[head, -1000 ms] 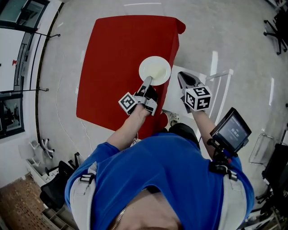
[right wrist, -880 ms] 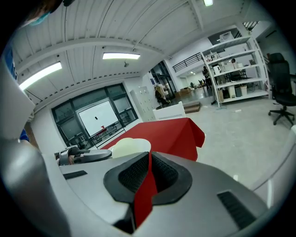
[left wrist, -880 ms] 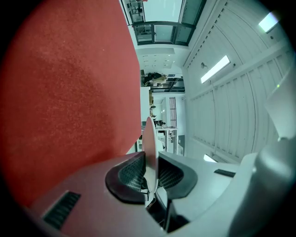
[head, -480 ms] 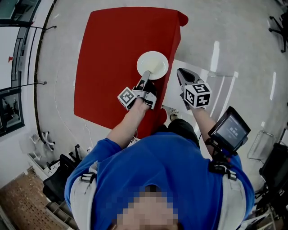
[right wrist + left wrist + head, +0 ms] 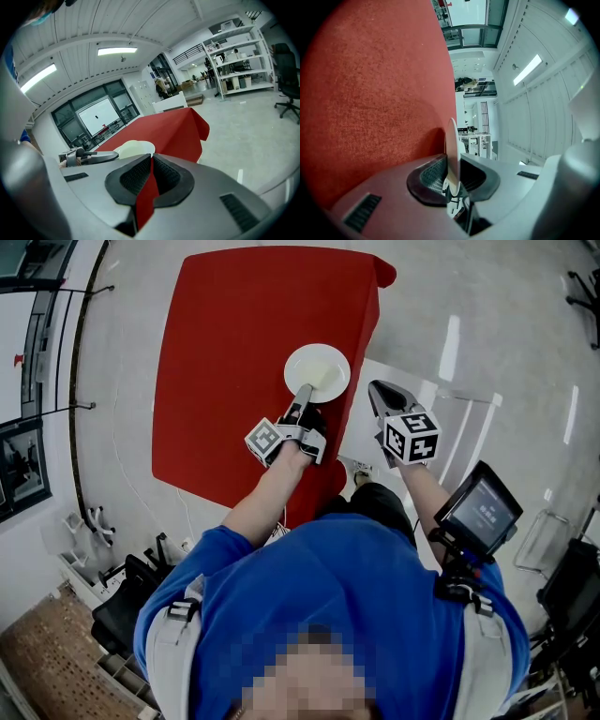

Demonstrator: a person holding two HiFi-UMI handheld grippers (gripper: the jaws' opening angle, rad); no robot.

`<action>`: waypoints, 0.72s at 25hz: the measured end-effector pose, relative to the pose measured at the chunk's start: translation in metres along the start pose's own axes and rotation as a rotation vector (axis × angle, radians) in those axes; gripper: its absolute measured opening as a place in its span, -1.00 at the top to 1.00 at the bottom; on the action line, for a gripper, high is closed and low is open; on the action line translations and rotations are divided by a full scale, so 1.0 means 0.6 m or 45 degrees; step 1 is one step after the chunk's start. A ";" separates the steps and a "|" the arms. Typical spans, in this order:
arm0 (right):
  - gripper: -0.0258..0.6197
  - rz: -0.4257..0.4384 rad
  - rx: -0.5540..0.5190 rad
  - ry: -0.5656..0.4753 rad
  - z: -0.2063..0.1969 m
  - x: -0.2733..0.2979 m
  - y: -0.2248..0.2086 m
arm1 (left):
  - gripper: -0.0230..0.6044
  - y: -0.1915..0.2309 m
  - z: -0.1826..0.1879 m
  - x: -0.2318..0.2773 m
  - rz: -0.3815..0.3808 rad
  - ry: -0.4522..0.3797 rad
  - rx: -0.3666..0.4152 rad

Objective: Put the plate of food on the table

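Observation:
A white round plate [image 5: 319, 369] is over the right part of the red table [image 5: 225, 352]; whether it rests on the cloth I cannot tell. Its face looks pale cream and I can make out no food on it. My left gripper [image 5: 306, 391] is shut on the plate's near rim. In the left gripper view the plate [image 5: 452, 140] stands edge-on between the pads, casting a shadow on the red cloth. My right gripper [image 5: 376, 390] hangs off the table's right edge, jaws shut with nothing in them. From there the plate [image 5: 133, 147] shows to the left.
A white frame [image 5: 441, 399] stands on the floor just right of the table. A small screen [image 5: 480, 507] is mounted by my right arm. Shelving [image 5: 236, 65] and an office chair [image 5: 287, 70] stand far across the room.
The left gripper has carried the plate a little farther in over the red table. The right gripper has hardly moved.

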State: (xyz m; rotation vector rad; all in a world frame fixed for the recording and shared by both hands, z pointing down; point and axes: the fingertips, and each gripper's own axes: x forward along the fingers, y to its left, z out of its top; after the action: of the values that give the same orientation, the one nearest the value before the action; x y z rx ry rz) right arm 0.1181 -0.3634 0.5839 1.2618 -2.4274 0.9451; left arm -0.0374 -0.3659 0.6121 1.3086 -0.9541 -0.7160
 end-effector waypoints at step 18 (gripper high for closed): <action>0.92 0.023 0.010 0.024 0.000 0.003 0.014 | 0.75 0.011 -0.003 -0.016 0.157 0.040 0.092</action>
State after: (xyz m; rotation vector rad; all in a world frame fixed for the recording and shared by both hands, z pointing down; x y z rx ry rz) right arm 0.1104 -0.3610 0.5814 1.2304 -2.4267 0.9677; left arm -0.0409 -0.3557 0.6172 1.3080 -1.0339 -0.5690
